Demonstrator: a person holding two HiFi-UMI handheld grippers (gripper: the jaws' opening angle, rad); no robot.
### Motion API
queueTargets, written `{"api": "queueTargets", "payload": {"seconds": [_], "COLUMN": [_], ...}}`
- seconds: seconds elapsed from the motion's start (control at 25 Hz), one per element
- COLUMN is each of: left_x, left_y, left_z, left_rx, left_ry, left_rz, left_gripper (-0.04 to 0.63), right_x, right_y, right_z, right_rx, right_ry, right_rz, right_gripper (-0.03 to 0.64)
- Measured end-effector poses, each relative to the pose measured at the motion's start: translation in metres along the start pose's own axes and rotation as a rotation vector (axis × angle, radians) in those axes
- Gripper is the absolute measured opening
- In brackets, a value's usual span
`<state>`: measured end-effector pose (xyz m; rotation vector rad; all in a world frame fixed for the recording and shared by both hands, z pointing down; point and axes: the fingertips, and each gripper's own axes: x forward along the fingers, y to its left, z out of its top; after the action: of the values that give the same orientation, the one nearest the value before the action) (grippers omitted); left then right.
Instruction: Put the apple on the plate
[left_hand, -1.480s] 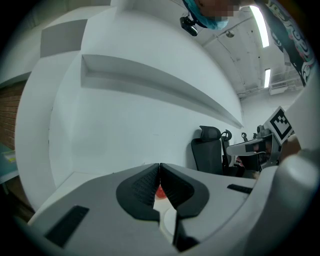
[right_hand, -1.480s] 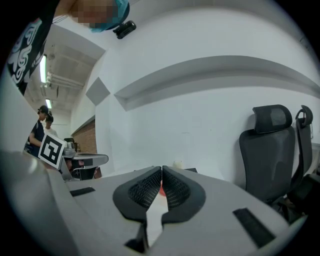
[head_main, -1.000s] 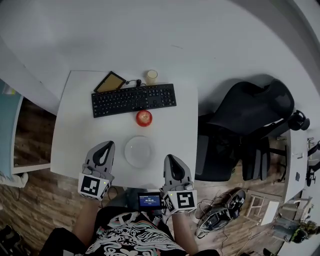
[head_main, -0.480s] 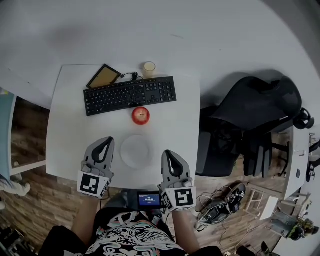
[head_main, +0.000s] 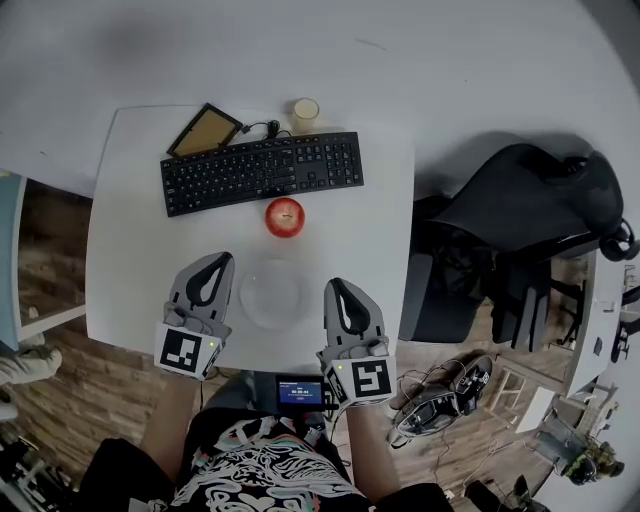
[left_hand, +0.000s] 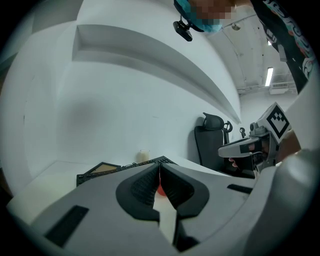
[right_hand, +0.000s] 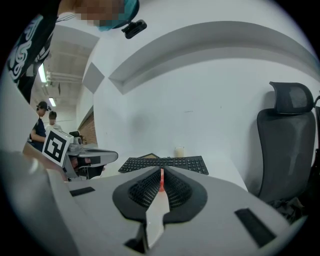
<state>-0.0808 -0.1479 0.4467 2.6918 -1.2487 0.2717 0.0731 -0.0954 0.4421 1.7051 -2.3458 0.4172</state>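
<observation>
A red apple (head_main: 285, 216) sits on the white table (head_main: 130, 240) just in front of the black keyboard (head_main: 262, 171). A white plate (head_main: 272, 293) lies nearer me, empty, a little below the apple. My left gripper (head_main: 214, 264) hovers at the plate's left side, shut and empty. My right gripper (head_main: 338, 290) is at the plate's right side, also shut and empty. In both gripper views a sliver of the apple (left_hand: 160, 189) (right_hand: 161, 183) shows through the closed jaws.
A small framed tablet (head_main: 204, 130) and a pale cup (head_main: 305, 113) stand behind the keyboard. A black office chair (head_main: 520, 230) is right of the table. The table's near edge runs just under my grippers.
Both grippers have moved forward over the table's near edge, flanking the plate. The apple and plate have not been touched.
</observation>
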Motion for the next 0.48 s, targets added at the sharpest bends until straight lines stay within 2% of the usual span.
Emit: {"api": "queueTargets", "payload": {"seconds": [0.08, 0.24, 0.48], "left_x": [0.007, 0.02, 0.04], "left_y": [0.002, 0.002, 0.001], "left_z": [0.003, -0.003, -0.02], "left_rx": [-0.021, -0.016, 0.0], "left_ry": [-0.02, -0.018, 0.033], "left_rz": [0.005, -0.008, -0.048], "left_gripper": [0.017, 0.018, 0.018], "right_x": [0.006, 0.021, 0.044], "right_y": [-0.002, -0.006, -0.007], "right_z": [-0.001, -0.005, -0.016], "right_rx": [-0.004, 0.019, 0.024], "right_ry": [0.004, 0.009, 0.036], "right_rz": [0.009, 0.03, 0.067], "right_gripper": [0.031, 0.032, 0.032]}}
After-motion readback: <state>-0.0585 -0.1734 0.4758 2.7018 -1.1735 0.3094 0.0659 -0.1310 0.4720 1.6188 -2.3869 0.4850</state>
